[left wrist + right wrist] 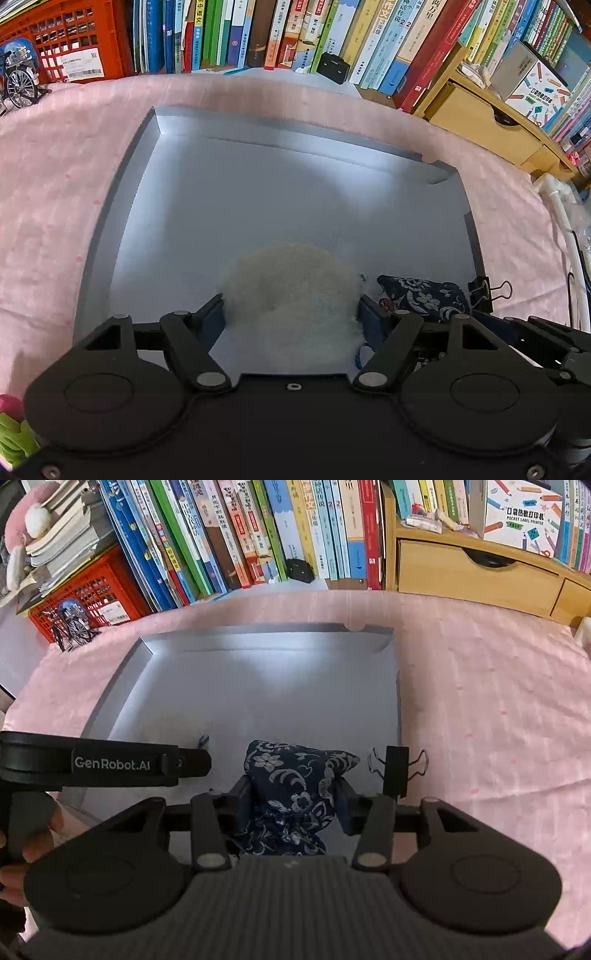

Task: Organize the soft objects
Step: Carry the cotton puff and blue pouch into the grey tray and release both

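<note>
A white fluffy puff (291, 288) lies on the near part of a shallow grey tray (258, 184). My left gripper (291, 310) points steeply down with its pads pressed on the puff's two sides. Just right of the puff, a dark blue floral cloth pouch (424, 295) rests on the same tray (258, 686). In the right wrist view this pouch (295, 775) is pinched at its waist between the pads of my right gripper (293, 797), and its upper end spreads out on the tray floor.
A black binder clip (397, 771) grips the tray's right rim beside the pouch. The tray sits on a pink cloth (480, 701). Books (295, 33), a red crate (74, 44) and a wooden drawer unit (480, 572) line the back. A hand (37, 845) holds the left gripper's handle.
</note>
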Demonstrator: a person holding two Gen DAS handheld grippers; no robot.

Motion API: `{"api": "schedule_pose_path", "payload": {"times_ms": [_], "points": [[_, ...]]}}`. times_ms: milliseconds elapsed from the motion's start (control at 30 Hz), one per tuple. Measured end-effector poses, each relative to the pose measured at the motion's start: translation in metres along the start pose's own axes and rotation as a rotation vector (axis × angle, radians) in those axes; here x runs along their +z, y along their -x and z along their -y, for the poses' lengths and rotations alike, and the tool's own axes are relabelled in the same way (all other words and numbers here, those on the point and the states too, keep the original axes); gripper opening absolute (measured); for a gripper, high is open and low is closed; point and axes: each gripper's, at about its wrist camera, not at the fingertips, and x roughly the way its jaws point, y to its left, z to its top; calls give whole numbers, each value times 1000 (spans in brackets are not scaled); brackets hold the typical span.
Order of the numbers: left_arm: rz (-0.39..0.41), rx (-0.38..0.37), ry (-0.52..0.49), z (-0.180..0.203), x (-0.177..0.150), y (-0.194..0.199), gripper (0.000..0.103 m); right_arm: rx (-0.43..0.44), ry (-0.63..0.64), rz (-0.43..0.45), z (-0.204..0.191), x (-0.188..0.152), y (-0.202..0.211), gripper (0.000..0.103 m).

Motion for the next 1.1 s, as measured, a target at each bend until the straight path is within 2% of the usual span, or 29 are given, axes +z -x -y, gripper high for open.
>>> {"api": "schedule_pose_path", "payload": {"times_ms": [133, 167, 200, 333, 533, 767, 1100], "points": [[-13, -4, -3, 0, 0, -2, 74, -7, 9, -10, -2, 1, -3, 57], [-16, -4, -2, 0, 0, -3, 75, -8, 13, -10, -2, 0, -4, 59], [-19, -5, 4, 0, 0, -3, 76, -7, 16, -10, -2, 0, -4, 66], [-16, -28, 29, -4, 0, -1, 82, 5, 22, 0, -2, 0, -1, 73], [-25, -42, 30, -2, -1, 15, 84, 13, 22, 20, -1, 0, 9, 76], [55, -57, 0, 2, -11, 53, 85, 16, 28, 81, 1, -3, 35, 77], [189, -140, -98, 13, -57, 118, 87, 12, 117, 203, -12, -31, 96, 83]]}}
